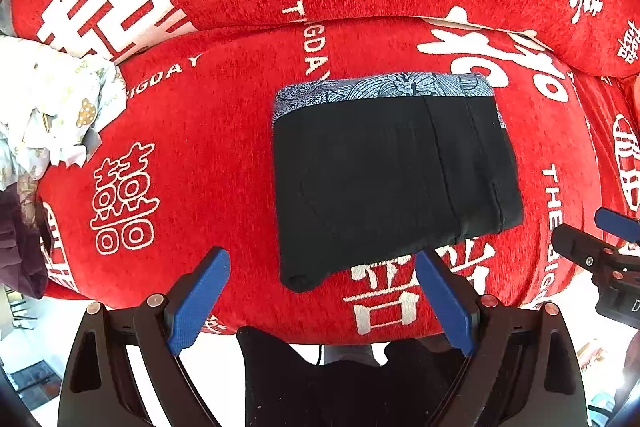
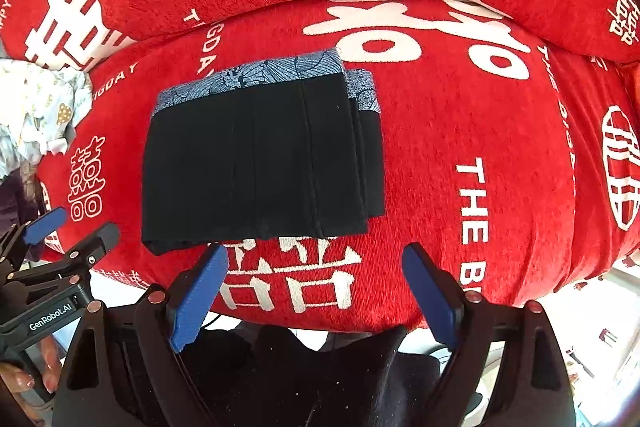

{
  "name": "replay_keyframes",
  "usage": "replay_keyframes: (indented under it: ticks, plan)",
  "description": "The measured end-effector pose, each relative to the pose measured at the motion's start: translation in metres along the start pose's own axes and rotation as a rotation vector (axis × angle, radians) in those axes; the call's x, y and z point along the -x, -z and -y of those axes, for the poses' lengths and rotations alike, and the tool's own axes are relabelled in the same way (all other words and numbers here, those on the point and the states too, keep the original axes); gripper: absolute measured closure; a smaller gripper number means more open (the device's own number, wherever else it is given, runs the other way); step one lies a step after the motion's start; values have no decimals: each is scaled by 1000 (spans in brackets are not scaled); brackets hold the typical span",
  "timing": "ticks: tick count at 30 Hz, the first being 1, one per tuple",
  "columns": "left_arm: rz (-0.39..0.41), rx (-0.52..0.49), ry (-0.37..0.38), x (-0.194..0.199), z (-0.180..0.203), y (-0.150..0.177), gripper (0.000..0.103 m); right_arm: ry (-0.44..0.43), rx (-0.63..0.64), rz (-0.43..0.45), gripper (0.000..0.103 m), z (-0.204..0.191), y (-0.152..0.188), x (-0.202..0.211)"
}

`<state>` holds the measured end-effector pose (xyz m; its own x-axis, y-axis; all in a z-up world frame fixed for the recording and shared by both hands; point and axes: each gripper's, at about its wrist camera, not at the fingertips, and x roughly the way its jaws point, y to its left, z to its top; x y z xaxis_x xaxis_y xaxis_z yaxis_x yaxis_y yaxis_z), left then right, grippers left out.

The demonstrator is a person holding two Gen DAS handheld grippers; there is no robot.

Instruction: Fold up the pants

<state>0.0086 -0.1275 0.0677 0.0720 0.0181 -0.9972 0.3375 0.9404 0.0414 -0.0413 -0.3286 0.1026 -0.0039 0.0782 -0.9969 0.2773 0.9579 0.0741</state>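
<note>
Two grippers are seen above one folded garment, nothing held in either.

Far left: a pale printed cloth (image 1: 52, 107) is bunched at the edge of the red cushion (image 1: 224, 155), well apart from the work. It is judged to be spare laundry set aside so the folding area stays free.

Left gripper (image 1: 322, 301): jaws are stood wide, blue pads splayed, nothing between them. It is pointed down at the cushion, and the near corner of the pants (image 1: 392, 179) is seen just beyond its pads, not touched.

Centre: the pants are laid flat as a compact dark rectangle on the cushion seat, patterned blue-grey waistband (image 1: 384, 87) turned toward the backrest. Layers are stacked with edges roughly squared; in the right wrist view an under-layer is seen stepped out a little on the right side. The bundle is judged to be placed mid-seat so that both hands can reach it evenly and nothing hangs off the front.

Right gripper (image 2: 314, 293): likewise spread wide and empty, pointed down, held clear of the near edge of the pants (image 2: 256, 163). Part of a hand (image 2: 30, 375) is seen on the left handle.

The fold is judged complete or nearly so; the offset right layer might be squared if a neater stack is wanted.
</note>
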Motion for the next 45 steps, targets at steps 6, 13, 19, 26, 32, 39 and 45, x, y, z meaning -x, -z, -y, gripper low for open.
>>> replay_keyframes:
  ticks: [6, 13, 19, 26, 32, 39, 45]
  plan:
    - [3, -5, -1, 5, 1, -1, 9, 1, 31, 12, 12, -11, -4, 8]
    - [5, -1, 2, 8, 0, -2, 9, 37, 63, 34, 12, -20, -9, 17]
    - [2, -4, -4, 8, -1, -1, 9, 43, 64, 27, 12, -21, -9, 17]
    - [4, -14, -5, 9, -1, -1, 9, 57, 59, 29, 12, -21, -8, 18]
    - [8, -28, -6, 12, 3, 1, 9, 60, 59, 28, 12, -20, -8, 18]
    - [10, -39, -5, 14, 6, 0, 9, 65, 57, 27, 12, -19, -6, 19]
    - [11, -42, -4, 15, 5, -1, 9, 73, 62, 30, 12, -19, -7, 20]
